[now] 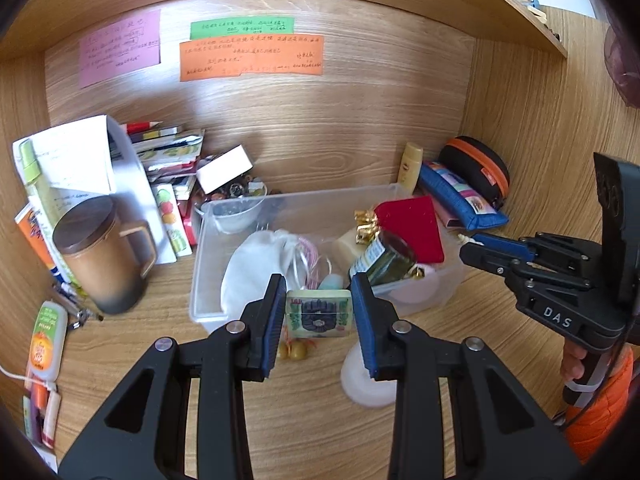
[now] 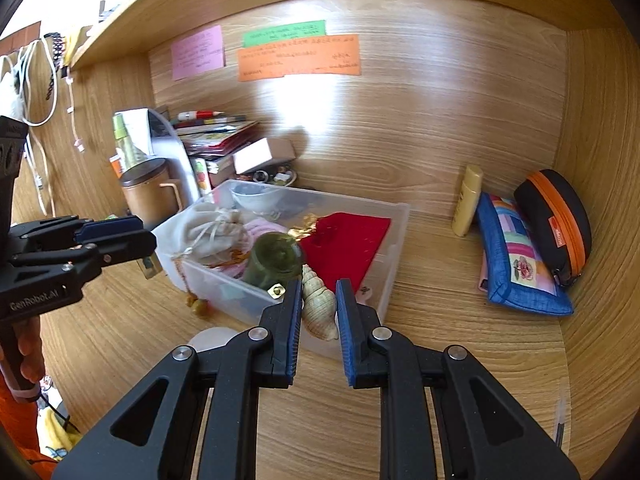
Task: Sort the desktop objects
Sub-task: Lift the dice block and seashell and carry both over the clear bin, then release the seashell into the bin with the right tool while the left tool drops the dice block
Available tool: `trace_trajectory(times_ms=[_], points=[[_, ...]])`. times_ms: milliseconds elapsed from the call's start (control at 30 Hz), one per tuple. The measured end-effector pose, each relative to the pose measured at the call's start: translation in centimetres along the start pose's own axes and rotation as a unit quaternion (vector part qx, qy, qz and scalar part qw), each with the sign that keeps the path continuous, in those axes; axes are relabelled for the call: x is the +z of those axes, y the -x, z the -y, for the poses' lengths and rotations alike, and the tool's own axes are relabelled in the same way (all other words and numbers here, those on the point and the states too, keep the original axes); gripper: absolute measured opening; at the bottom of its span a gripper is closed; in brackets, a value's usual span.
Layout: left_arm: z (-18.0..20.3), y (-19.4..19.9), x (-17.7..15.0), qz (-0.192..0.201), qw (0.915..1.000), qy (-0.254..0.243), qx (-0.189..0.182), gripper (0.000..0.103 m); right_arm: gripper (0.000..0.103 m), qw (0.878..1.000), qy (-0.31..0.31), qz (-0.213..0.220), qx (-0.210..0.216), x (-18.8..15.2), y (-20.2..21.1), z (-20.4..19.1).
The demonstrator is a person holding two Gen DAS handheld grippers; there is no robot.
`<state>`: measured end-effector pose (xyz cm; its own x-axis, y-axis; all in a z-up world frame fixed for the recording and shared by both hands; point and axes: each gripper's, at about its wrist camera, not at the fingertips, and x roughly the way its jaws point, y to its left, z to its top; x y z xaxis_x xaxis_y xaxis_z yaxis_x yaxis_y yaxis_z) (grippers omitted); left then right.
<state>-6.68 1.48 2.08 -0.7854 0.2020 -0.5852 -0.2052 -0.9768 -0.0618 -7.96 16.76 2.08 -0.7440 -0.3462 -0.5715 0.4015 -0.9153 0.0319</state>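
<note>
My left gripper (image 1: 318,316) is shut on a small painted tile charm (image 1: 319,313) with yellow beads hanging below, held just in front of the clear plastic box (image 1: 200,280). My right gripper (image 2: 318,312) is shut on a cream spiral seashell (image 2: 318,304), held over the box's near edge (image 2: 394,248). The box holds a white drawstring pouch (image 1: 256,264), a red cloth pouch (image 2: 344,240), a green glass jar (image 2: 274,262) and gold foil pieces (image 1: 366,222). The right gripper also shows in the left wrist view (image 1: 476,246), and the left gripper in the right wrist view (image 2: 136,240).
A brown lidded mug (image 1: 100,256) stands left of the box, with books and papers (image 1: 160,160) behind. A blue patchwork pouch (image 2: 516,260), a black and orange case (image 2: 556,216) and a yellow tube (image 2: 468,200) lie right. A white round disc (image 1: 366,380) lies on the desk.
</note>
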Motion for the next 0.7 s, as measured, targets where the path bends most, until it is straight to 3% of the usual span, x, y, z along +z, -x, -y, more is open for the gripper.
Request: trace_trajectory(times_ms=[700], points=[[0.7, -5.0, 2.5, -0.023, 0.9992, -0.019, -0.028, 0.033, 0.016, 1.000, -0.004, -0.028, -0.007, 1.5, -4.2, 2.1]])
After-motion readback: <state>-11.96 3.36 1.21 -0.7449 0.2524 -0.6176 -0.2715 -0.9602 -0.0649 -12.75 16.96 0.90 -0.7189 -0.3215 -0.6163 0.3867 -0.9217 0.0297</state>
